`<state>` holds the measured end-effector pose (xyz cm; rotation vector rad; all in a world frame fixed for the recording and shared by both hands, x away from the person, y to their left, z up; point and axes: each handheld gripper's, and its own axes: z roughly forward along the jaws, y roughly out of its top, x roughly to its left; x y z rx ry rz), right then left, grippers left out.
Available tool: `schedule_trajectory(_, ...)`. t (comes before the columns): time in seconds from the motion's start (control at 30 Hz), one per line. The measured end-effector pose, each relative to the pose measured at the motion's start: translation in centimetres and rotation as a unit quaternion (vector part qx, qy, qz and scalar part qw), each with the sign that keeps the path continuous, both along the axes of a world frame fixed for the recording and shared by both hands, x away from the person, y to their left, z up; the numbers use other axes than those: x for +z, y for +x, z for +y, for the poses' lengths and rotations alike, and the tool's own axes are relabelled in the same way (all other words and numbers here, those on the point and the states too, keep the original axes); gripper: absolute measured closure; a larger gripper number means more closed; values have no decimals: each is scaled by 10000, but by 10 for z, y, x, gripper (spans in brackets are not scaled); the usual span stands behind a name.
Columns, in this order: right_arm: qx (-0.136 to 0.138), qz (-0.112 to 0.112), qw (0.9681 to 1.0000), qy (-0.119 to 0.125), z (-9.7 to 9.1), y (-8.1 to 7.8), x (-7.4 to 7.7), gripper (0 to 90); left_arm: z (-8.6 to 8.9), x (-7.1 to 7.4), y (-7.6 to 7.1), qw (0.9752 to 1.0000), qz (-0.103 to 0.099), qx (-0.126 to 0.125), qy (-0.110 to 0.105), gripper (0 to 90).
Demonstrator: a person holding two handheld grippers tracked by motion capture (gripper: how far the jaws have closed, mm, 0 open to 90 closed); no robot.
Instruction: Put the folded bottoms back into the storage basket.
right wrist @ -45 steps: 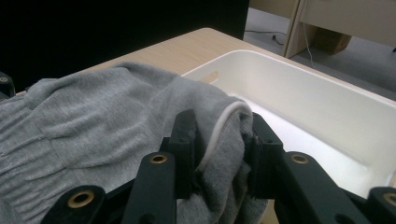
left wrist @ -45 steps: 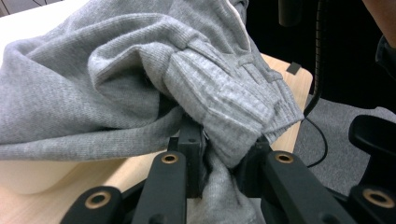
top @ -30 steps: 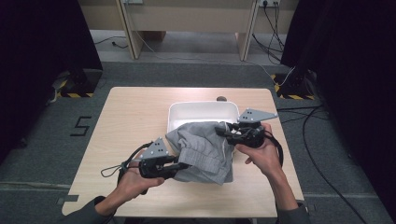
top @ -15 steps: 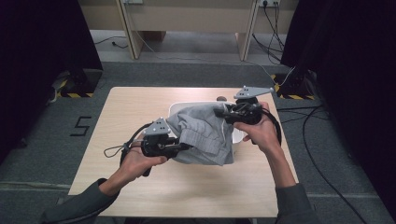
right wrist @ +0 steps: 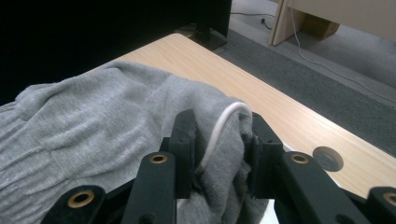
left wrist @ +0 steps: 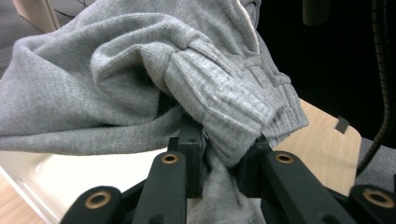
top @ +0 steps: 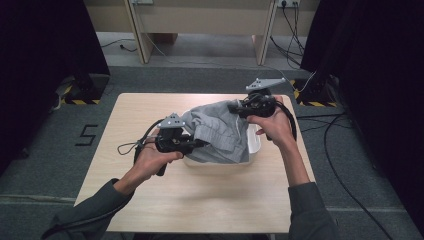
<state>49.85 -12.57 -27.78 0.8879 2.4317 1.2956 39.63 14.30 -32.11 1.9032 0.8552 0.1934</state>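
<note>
1. Light wood table (top: 150, 200) w/ rounded corners is sitting on grey carpet (top: 50, 150); a "5" marker (top: 87, 135) is showing on the floor at left, black curtains on both sides, wooden furniture legs and cables at the back. Round grommet (right wrist: 327, 158) is sitting in the tabletop nr the far edge.
2. White plastic tub (top: 252, 145), rectangular w/ rounded rim, is standing mid-table, slightly right.
3. Grey knit garment (top: 220, 130) — soft, sweatshirt-type fabric, ribbed cuff/hem (left wrist: 224, 98), white cord (right wrist: 219, 126) along one edge — is hanging between both grippers, draped over the tub.
4. Left gripper (top: 197, 145) is clamping a bunched fold of the garment by the rib; jaws are pressing on cloth in the left gripper view.
5. Right gripper (top: 235, 107) is pinching the corded edge, jaws closed on fabric in the right gripper view.
6. Vs. earlier frames: both hands are further up and toward the table's far side; the garment, then lying partly on the table nearer the person, is now sitting over the tub, covering most of it.
</note>
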Motion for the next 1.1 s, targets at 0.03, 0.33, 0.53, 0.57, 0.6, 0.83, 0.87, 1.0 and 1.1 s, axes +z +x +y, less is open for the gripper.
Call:
schedule_trajectory(0.03, 0, 0, 10000, 0, 0, 0, 0, 688, 0, 0, 2, 10000, 6, 21, -1, 754)
schedule_trajectory(0.33, -135, 106, 9998, -71, 7, 23, 0, 688, -2, -1, 21, 9998, 45, 189, 39, 754)
schedule_trajectory(0.53, -194, 183, 9994, -198, 11, 40, -8, 688, -2, -6, 32, 9995, 145, 280, 49, 754)
schedule_trajectory(0.57, -206, 184, 9994, -191, 11, 42, -9, 688, -2, -7, 34, 9994, 151, 312, 33, 754)
schedule_trajectory(0.6, -237, 232, 9993, -175, 11, 44, -10, 688, -2, -8, 36, 9993, 171, 331, 48, 754)
schedule_trajectory(0.83, -362, 352, 9984, -247, 11, 58, -23, 688, -6, -19, 49, 9986, 309, 422, 100, 754)
schedule_trajectory(0.87, -384, 372, 9982, -256, 11, 59, -25, 688, -6, -22, 51, 9985, 332, 428, 110, 754)
schedule_trajectory(1.0, -450, 438, 9975, -312, 11, 65, -33, 688, -8, -31, 57, 9979, 428, 465, 123, 754)
schedule_trajectory(1.1, -473, 484, 9971, -345, 11, 68, -41, 688, -9, -36, 61, 9975, 486, 489, 161, 754)
